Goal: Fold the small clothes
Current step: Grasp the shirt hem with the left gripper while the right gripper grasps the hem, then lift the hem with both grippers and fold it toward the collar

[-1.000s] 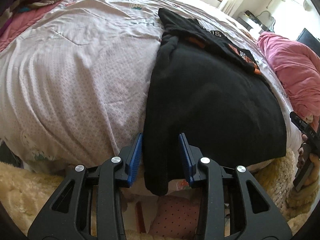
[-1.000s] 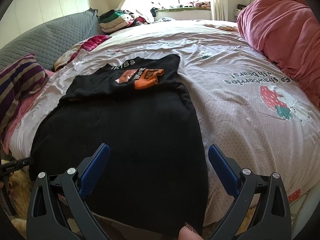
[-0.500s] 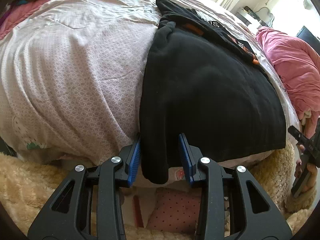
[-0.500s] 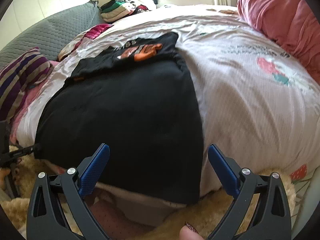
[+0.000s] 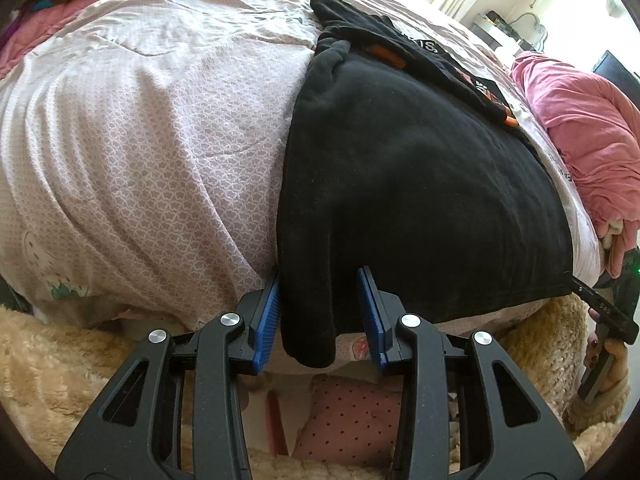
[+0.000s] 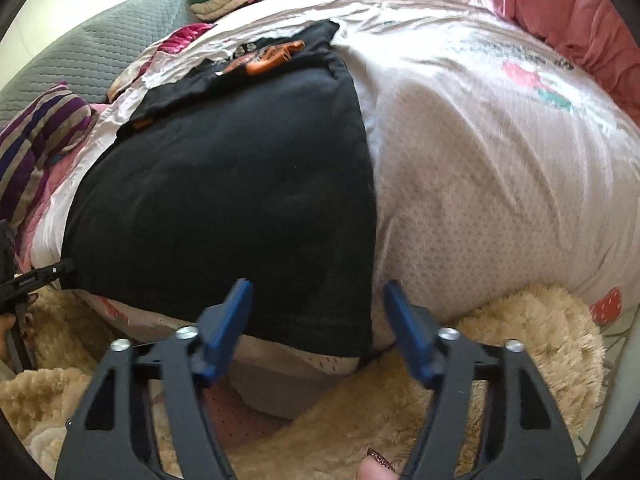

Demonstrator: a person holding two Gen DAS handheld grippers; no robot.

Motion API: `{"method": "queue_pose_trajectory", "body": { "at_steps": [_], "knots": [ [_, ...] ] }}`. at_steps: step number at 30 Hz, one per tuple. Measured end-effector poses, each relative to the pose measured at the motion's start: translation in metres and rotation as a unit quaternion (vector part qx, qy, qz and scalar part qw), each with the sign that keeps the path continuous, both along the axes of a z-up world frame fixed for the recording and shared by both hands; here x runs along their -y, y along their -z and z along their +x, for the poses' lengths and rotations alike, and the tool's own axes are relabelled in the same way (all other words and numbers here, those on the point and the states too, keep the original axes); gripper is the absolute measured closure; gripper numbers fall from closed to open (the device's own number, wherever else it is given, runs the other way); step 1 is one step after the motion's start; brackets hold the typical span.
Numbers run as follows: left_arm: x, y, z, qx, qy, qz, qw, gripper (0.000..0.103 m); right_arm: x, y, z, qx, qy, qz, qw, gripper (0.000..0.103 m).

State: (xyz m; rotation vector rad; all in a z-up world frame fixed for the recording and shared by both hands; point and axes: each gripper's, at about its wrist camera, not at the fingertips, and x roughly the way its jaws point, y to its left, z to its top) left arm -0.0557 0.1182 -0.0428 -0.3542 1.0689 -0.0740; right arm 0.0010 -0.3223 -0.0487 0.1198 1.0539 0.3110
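Note:
A black garment point(image 5: 420, 184) lies spread on the bed and hangs over its near edge; it also shows in the right wrist view point(image 6: 240, 184). A second black garment with orange print point(image 5: 440, 64) lies beyond it point(image 6: 260, 60). My left gripper point(image 5: 320, 300) is open, its blue pads either side of the garment's near left corner, not clamped. My right gripper point(image 6: 318, 312) is open around the near right corner of the hem. Each gripper shows at the other view's edge, the right point(image 5: 600, 312) and the left point(image 6: 36, 276).
The bed has a pale patterned sheet point(image 5: 140, 160) with a strawberry print point(image 6: 532, 80). A pink duvet point(image 5: 580, 128) lies on the right. A striped pillow point(image 6: 36, 132) and grey headboard point(image 6: 80, 52) are on the left. A beige fluffy fabric point(image 6: 520, 340) lies below the bed edge.
My right gripper's jaws have narrowed from wide open and moved down to the hem's right corner. My left gripper stays around the left corner, shifting slightly.

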Motion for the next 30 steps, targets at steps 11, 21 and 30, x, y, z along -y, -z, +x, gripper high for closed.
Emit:
{"method": "queue_pose_trajectory", "body": {
  "at_steps": [11,21,30],
  "knots": [
    [-0.005,0.002,-0.002,-0.002,-0.003,-0.017,0.9999,0.074,0.016,-0.018,-0.012,0.026,-0.024,0.022,0.999,0.094],
    [-0.010,-0.008,-0.009,0.007,-0.006,-0.037,0.9993,0.099,0.018,-0.075,-0.004,0.112,-0.040,0.079,0.990,0.094],
    [-0.022,-0.048,-0.016,0.064,-0.005,-0.081,0.9946,0.100,0.027,-0.093,0.004,0.147,-0.020,0.097,0.984,0.094]
  ]
}}
